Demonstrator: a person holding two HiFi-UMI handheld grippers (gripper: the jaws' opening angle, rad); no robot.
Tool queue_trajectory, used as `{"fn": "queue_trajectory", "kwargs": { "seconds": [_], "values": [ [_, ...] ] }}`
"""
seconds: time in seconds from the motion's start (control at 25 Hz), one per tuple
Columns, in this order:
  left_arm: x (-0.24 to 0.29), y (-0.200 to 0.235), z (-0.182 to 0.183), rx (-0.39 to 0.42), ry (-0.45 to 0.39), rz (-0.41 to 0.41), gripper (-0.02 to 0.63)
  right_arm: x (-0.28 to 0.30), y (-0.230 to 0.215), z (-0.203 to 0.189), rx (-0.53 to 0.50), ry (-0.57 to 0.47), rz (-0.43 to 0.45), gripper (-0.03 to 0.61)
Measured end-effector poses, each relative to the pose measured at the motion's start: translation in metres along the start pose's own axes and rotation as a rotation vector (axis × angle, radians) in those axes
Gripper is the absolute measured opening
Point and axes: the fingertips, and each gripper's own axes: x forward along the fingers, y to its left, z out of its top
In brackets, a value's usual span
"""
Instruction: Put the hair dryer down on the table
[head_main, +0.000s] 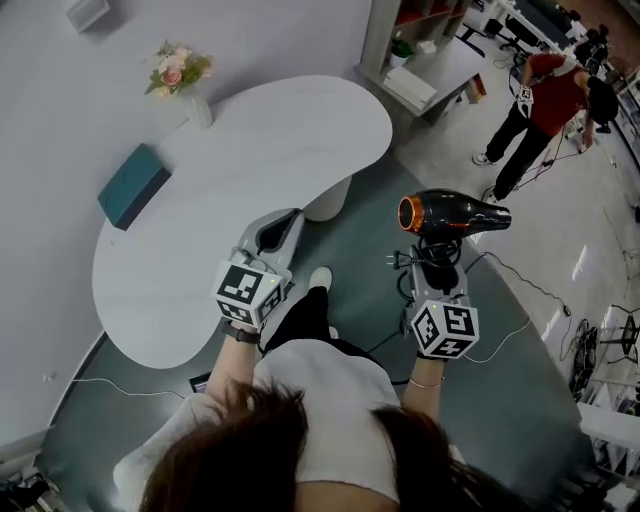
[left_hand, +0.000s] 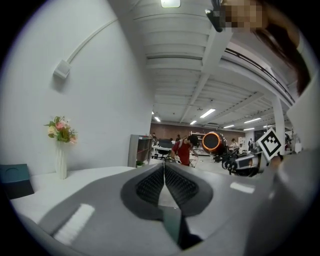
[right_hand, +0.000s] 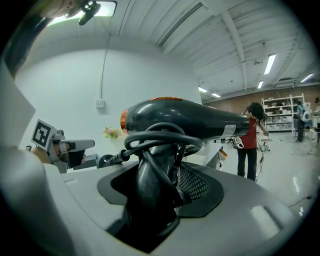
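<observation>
Right of centre, head view: right gripper (head_main: 437, 265) clamped on hair dryer (head_main: 455, 213) handle, dryer above floor, beside table (head_main: 250, 150). Left gripper (head_main: 275, 238) jaws together, empty, at table edge.

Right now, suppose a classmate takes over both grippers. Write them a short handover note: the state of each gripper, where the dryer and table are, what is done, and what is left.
Left gripper: jaws together, empty, over the table's near edge.
Right gripper: shut on the handle of the dryer, with the cord coiled round the handle.
Dryer: in the air, level, to the right of the table and over the floor, not over the top. Its orange-ringed end faces the table.
Done: the dryer is in hand.
Left: carry it across over a bare part of the table, lower it until it rests there, then open the right jaws.
</observation>
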Motion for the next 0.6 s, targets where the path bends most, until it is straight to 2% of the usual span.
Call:
{"fn": "queue_trajectory", "kwargs": {
  "seconds": [0.36,0.6],
  "values": [
    [0.092,0.063,0.026,0.002,-0.016,-0.035,0.063,0.106,-0.012,0.040,0.011,-0.007,0.024,0.230],
    [0.130,0.101,0.039,0.005,-0.030,-0.041,0.063,0.154,-0.010,0.054,0.027,-0.011,0.029,0.230]
  ]
}}
